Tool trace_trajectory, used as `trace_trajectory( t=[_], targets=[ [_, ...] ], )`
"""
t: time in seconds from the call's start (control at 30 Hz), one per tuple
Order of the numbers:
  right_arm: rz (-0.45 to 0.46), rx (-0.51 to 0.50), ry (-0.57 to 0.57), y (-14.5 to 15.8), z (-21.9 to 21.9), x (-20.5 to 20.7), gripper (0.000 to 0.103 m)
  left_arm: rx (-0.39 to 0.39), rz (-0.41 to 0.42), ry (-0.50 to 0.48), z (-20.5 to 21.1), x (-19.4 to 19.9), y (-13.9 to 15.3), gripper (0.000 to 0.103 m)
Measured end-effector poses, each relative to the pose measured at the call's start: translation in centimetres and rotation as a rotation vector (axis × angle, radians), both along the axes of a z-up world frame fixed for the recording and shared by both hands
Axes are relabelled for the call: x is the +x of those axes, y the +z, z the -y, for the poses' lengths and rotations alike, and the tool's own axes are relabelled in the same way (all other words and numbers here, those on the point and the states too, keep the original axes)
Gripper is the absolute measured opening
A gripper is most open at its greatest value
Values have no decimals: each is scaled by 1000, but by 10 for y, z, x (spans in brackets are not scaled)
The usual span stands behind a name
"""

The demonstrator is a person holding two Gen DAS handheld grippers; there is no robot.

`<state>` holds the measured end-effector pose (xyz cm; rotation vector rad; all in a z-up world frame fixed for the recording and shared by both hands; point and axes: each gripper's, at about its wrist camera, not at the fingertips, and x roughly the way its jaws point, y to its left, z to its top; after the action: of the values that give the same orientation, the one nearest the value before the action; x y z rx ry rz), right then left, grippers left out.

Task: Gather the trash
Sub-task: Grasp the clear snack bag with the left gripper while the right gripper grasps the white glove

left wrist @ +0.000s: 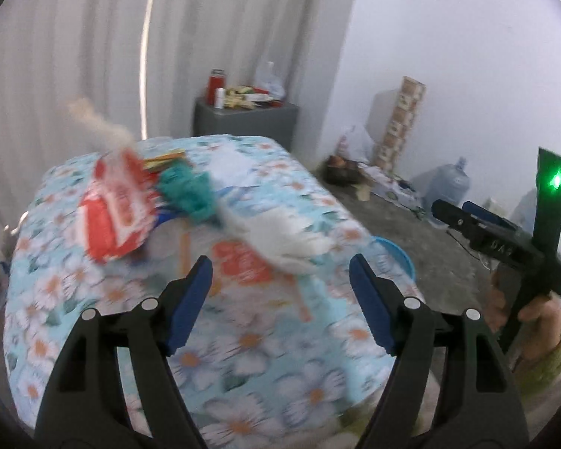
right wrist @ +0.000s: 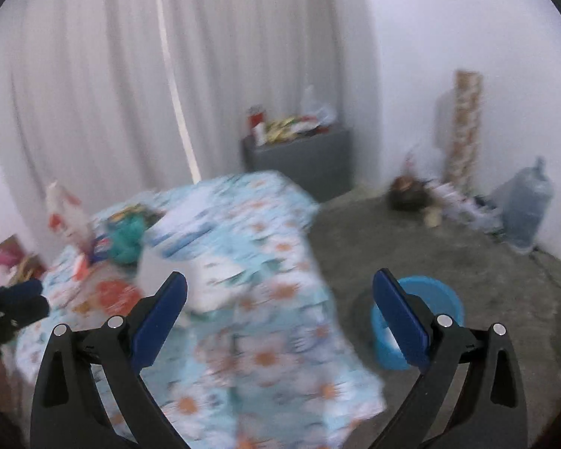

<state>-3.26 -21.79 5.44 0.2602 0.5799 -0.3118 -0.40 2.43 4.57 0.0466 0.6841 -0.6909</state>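
Trash [left wrist: 190, 194] on table [left wrist: 243, 366] blurred; tongs [left wrist: 280, 299] spread.

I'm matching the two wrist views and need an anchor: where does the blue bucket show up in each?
Left wrist: blue bucket peeks out right of centre, mostly hidden behind the floral table's edge, above the right blue finger.
Right wrist: blue bucket on the floor, lower right, partly behind the right finger.
Shared landmark: grey cabinet by the curtain.
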Motion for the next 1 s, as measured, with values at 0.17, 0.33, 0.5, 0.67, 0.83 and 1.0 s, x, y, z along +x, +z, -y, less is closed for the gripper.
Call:
trace_trajectory(
  t=[0.17,0.33,0.5,0.67,0.83,1.0],
  targets=[
    [-51,55,78,-11,-17,13,96,-9,-21,56,-22,6,-19,71],
    [-64,126,168,-20,-32,34,89,-63,-78,65,-31,16,-35,71],
    [-106,153,257,-31,-45,68,76,-121,-142,69,-36,32,-53,61],
    [-173,210,364,-49,-60,106,65,-171,-205,81,-38,44,-69,49],
    [-206,223,438,-60,-77,138,61,-200,-238,81,-37,48,-77,43],
    [-245,214,466,-69,-89,161,55,-238,-232,67,-40,50,-77,33]
  ],
)
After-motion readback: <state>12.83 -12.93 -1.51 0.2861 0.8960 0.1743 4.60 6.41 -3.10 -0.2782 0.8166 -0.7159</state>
